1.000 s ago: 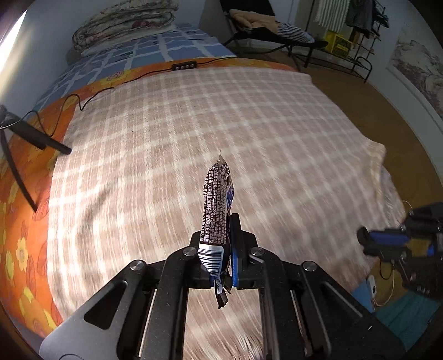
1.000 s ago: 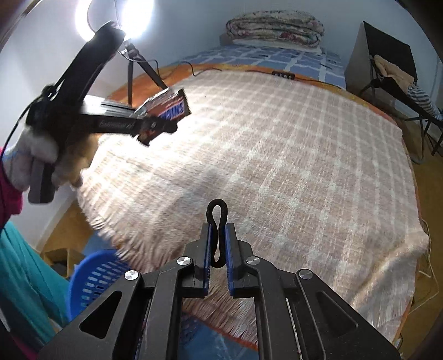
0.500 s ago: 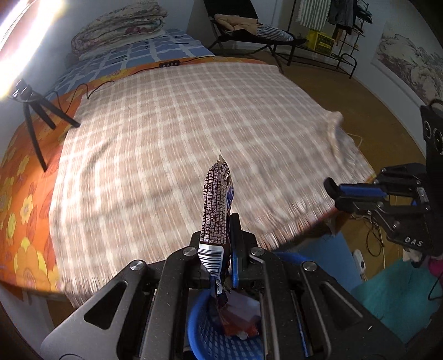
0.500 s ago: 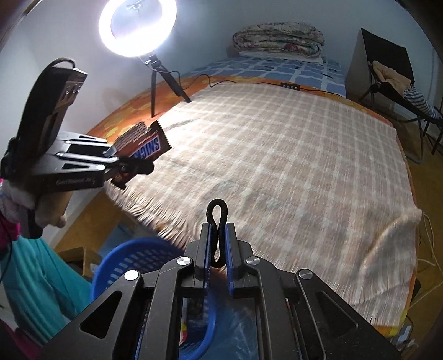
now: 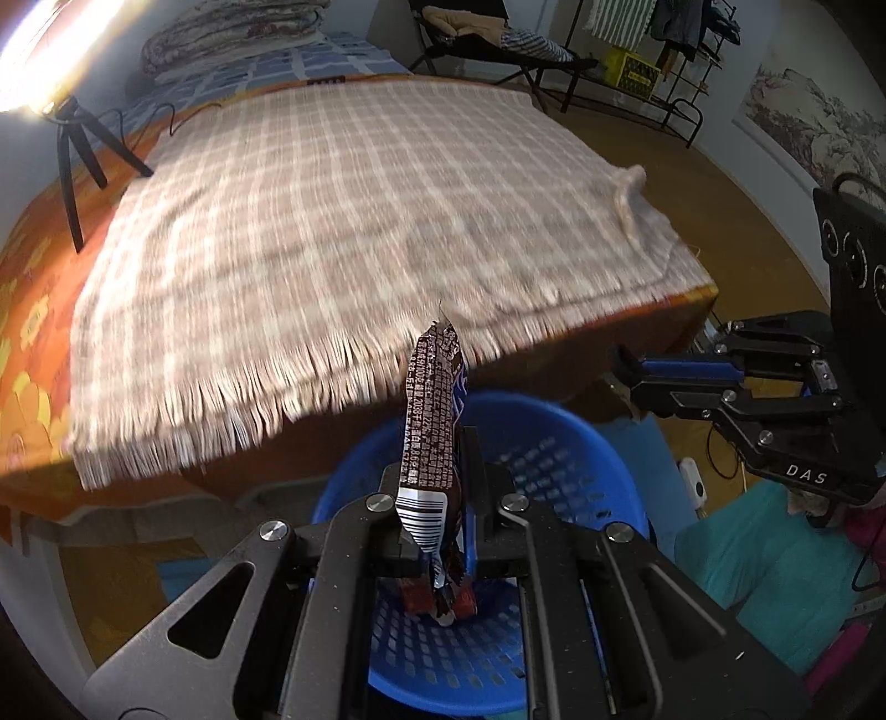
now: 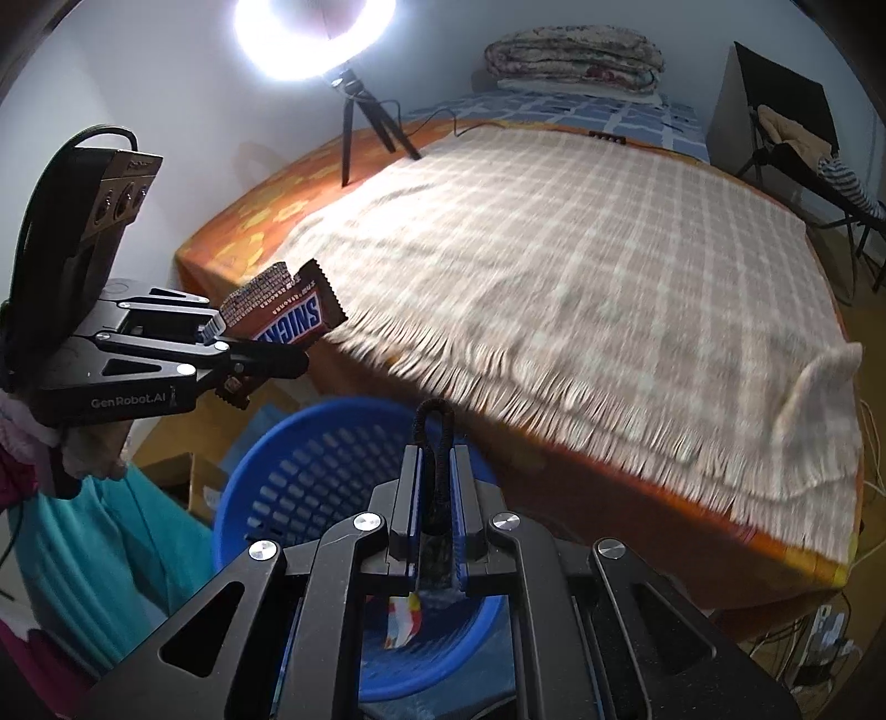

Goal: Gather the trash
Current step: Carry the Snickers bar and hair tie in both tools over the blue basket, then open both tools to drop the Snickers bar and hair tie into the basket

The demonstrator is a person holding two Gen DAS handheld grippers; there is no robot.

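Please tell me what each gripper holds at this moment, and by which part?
The left gripper grips a Snickers wrapper near its barcode end. The right gripper pinches a black elastic loop at its lower part; the top sticks out.

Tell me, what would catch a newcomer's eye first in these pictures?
Probably the Snickers wrapper pinched in the left gripper, poised above the blue basket at the foot of the bed. Next, the right gripper clamps a black loop over that same basket. Behind them a checked blanket covers the bed, and a ring light glares at the far left corner.
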